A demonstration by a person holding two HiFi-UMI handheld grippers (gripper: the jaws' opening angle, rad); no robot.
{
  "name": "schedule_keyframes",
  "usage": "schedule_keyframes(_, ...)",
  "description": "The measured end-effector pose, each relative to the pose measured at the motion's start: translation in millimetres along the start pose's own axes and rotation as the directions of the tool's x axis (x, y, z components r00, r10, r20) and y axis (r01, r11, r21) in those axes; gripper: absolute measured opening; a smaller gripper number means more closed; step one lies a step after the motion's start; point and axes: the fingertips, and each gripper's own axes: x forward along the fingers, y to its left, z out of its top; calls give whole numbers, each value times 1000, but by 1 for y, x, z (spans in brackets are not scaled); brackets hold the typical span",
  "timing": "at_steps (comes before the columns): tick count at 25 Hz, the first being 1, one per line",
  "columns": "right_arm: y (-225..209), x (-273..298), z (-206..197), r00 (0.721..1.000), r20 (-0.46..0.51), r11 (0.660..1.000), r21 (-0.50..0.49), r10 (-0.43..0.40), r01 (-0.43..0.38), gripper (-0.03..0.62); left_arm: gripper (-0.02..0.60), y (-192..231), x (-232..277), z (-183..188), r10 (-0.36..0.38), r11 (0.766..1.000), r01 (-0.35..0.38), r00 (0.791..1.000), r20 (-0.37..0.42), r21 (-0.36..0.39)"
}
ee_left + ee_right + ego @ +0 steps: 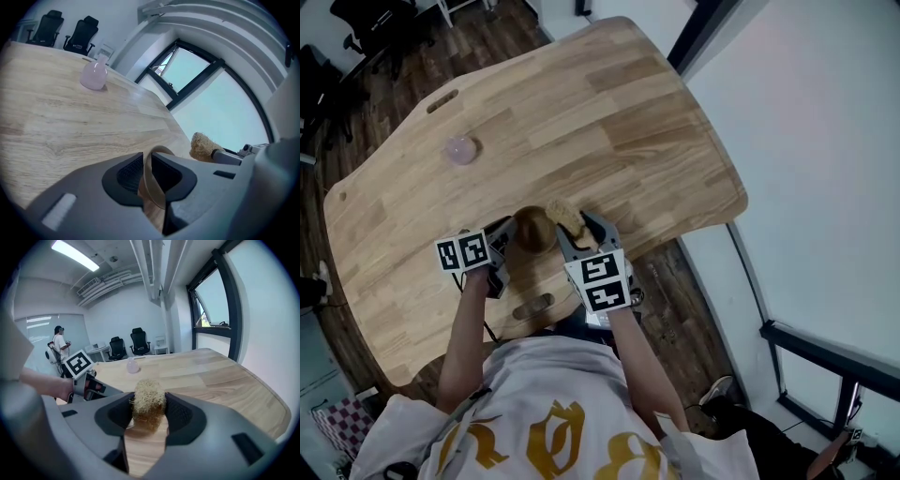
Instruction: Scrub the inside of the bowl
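Now L gripper (146,174) is pinched on the rim of the wooden bowl (534,230), near the table's (581,122) front edge. R gripper (149,412) is clamped on a fibrous scrubber (565,216), right beside the bowl's rim.

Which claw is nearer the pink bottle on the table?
Left. The left claw, clamped on the bowl, is nearer the pink bottle; the right claw, holding the loofah scrubber, sits farther beside the bowl.
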Motion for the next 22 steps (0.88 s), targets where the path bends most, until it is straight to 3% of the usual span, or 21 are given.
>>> schedule_keyframes(4,-3,-11,13,998,49,1000,7,-31,30,184,82,0,-14,12,73,994,-77,996,57,79)
schedule_keyframes(8,1,-35,19,995,86,998,43,-55,51,184,98,-3,-40,21,165,958,-188,979,122,216)
schedule_keyframes(11,3,-63,21,985,147,994,79,-89,78,184,95,-32,-66,30,125,939,-178,973,193,293)
schedule_keyframes(13,6,-83,23,978,177,992,77,-114,101,184,2,-57,-84,36,79,921,-165,967,243,354)
schedule_keyframes(19,28,-138,31,955,255,989,46,-149,142,184,2,-131,-131,41,-31,841,-170,933,359,514)
schedule_keyframes(22,41,-155,35,946,292,989,2,-140,146,184,2,-159,-147,34,-88,825,-143,923,374,547)
